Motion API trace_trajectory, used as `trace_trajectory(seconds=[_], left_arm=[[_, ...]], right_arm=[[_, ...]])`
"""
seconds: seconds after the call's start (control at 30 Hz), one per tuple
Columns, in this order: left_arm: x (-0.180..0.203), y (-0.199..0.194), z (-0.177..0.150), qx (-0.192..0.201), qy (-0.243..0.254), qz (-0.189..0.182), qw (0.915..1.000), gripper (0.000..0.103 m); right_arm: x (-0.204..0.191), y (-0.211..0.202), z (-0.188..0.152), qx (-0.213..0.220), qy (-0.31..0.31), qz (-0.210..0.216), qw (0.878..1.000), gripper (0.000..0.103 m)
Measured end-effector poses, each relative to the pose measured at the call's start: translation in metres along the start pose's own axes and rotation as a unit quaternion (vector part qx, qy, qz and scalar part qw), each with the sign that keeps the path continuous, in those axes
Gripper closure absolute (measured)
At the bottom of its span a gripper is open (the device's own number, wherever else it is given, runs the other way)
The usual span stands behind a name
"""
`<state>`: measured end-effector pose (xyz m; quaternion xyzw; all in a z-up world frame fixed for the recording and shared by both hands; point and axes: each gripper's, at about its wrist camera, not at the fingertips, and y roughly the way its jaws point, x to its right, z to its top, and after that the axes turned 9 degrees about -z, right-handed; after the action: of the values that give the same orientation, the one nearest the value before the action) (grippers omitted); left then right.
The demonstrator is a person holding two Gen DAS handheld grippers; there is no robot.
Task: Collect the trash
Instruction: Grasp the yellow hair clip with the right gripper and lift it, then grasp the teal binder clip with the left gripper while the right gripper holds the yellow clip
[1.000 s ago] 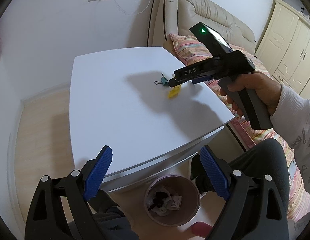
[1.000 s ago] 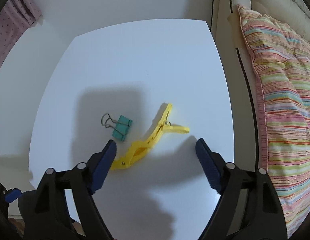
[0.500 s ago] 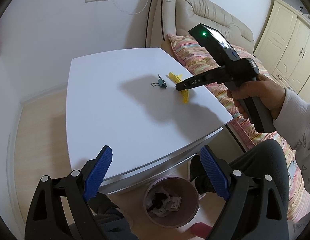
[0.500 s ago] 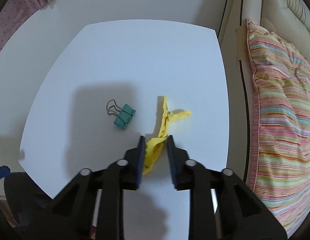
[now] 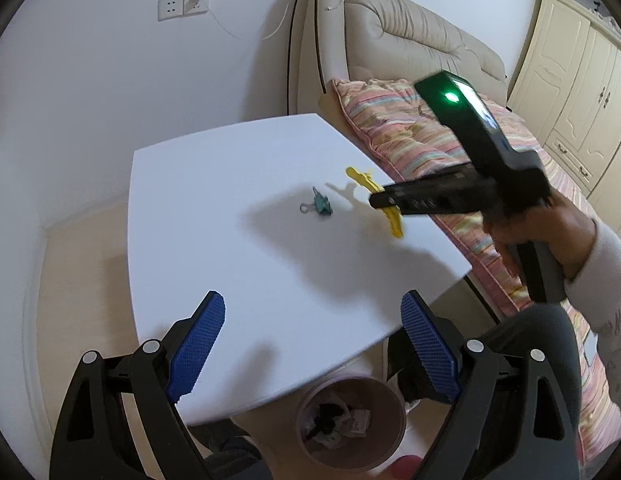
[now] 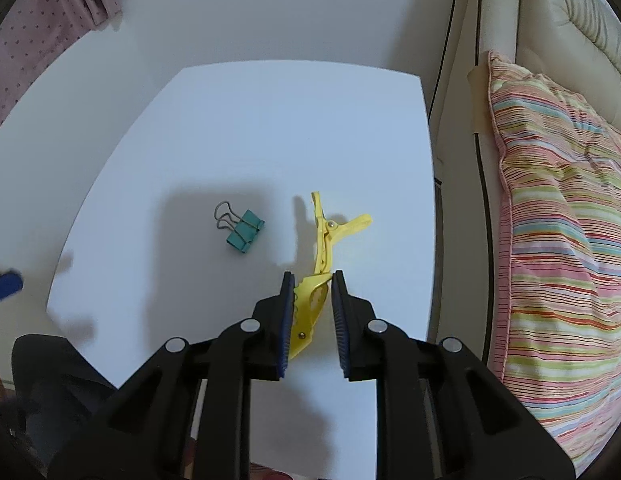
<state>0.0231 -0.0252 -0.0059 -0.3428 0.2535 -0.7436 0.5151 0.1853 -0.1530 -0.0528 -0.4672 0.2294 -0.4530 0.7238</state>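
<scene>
Ahead, left view: left gripper (image 5: 312, 348) gapes empty over the white surface (image 5: 230, 248); waste bin (image 5: 352, 420) waits below.

Right view: right gripper (image 6: 310, 312) pinches the yellow clip (image 6: 324, 240) by one end; it may swing loose. Binder clip (image 6: 244, 236) remains.

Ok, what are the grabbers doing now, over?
Right gripper shut on yellow clip. Left gripper open, empty. Teal binder clip waits on white table. Nothing blocking.
</scene>
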Motion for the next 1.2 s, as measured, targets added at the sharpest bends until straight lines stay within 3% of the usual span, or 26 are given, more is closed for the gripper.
trace_trajectory(seconds=[0.53,0.87,0.9,0.93,1.07,1.13,1.2], left_arm=[[-0.011,0.069,0.073,-0.056,-0.014,-0.010,0.9983,0.017],[-0.035,0.121,0.094,-0.103,-0.057,-0.017,0.9929,0.017],[-0.037,0.126,0.095,-0.108,-0.062,-0.019,0.9921,0.021],[-0.039,0.131,0.096,-0.114,-0.066,-0.020,0.9911,0.032],[-0.042,0.143,0.097,-0.124,-0.076,-0.026,0.9891,0.043],[-0.042,0.146,0.097,-0.125,-0.079,-0.029,0.9886,0.060],[-0.042,0.150,0.096,-0.127,-0.081,-0.032,0.9880,0.070]], right_arm=[[0.016,-0.022,-0.009,0.017,0.008,0.021,1.000,0.085],[0.025,-0.018,-0.011,0.015,0.013,0.027,0.999,0.085],[0.027,-0.018,-0.011,0.015,0.014,0.028,0.999,0.085],[0.027,-0.017,-0.012,0.015,0.015,0.028,0.999,0.085],[0.029,-0.014,-0.011,0.013,0.017,0.028,0.999,0.085],[0.030,-0.012,-0.011,0.013,0.017,0.029,0.999,0.085],[0.030,-0.010,-0.011,0.012,0.017,0.031,0.999,0.085]])
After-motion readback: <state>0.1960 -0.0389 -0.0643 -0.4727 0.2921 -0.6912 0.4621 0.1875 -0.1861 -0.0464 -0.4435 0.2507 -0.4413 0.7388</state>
